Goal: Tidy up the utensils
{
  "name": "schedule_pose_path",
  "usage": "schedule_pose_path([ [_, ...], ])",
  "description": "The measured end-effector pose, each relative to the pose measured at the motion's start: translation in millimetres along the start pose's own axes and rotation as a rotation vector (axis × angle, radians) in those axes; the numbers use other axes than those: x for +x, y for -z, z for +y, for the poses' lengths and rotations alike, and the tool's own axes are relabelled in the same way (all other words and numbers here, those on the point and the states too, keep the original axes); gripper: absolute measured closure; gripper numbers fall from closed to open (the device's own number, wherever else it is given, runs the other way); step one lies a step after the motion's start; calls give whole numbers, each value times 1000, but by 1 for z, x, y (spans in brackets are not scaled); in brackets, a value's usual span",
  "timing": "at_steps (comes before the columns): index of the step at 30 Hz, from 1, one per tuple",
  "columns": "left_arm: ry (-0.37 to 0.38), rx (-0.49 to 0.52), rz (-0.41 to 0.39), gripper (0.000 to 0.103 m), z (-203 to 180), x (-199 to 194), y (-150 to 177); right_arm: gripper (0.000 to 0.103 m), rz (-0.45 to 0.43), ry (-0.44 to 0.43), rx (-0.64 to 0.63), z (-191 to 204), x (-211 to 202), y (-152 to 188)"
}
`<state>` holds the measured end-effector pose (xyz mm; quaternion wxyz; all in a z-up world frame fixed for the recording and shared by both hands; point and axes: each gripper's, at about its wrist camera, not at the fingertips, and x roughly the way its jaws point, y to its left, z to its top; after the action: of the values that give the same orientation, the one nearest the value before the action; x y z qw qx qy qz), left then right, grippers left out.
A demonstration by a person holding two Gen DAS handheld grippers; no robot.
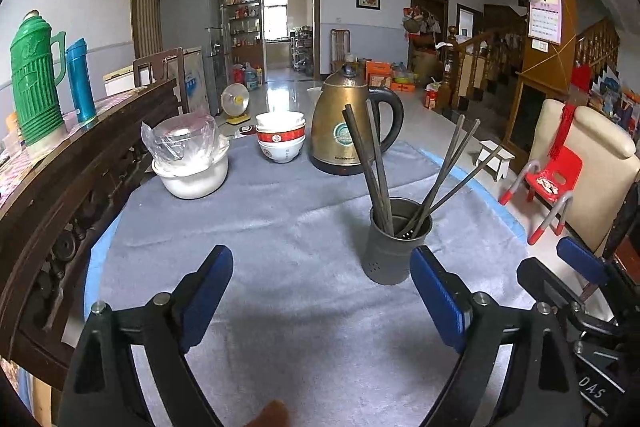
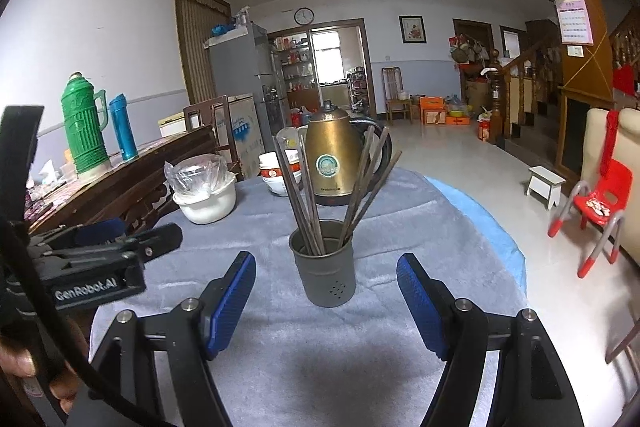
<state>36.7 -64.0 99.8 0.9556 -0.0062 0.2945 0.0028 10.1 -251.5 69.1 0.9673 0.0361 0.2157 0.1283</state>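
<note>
Both grippers are hovering over the grey cloth (image 1: 280,227) with fingers spread wide, gripping nothing: the left gripper (image 1: 322,291) nearest, the right gripper (image 2: 326,297) beside it. Just beyond the fingertips a dark grey perforated holder (image 2: 324,267) is standing upright, with chopsticks (image 2: 308,195) leaning out in two bunches. It is sitting ahead of the right gripper's gap, and touching neither. Farther back, a brass kettle (image 1: 344,123) is standing.

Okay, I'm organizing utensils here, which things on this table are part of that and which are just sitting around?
Part of the job:
chopsticks
grey holder cup

Just sitting around:
brass kettle
stacked bowls
white pot with plastic-wrapped cups
green thermos
blue flask
</note>
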Motion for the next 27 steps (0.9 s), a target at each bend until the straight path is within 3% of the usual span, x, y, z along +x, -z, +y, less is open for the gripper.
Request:
schedule_pose_path([
  [6, -2, 4, 7, 6, -3, 0, -1, 27, -5, 8, 6, -5, -2, -2],
  [27, -4, 11, 26, 6, -4, 6, -3, 27, 6, 8, 16, -9, 5, -3],
])
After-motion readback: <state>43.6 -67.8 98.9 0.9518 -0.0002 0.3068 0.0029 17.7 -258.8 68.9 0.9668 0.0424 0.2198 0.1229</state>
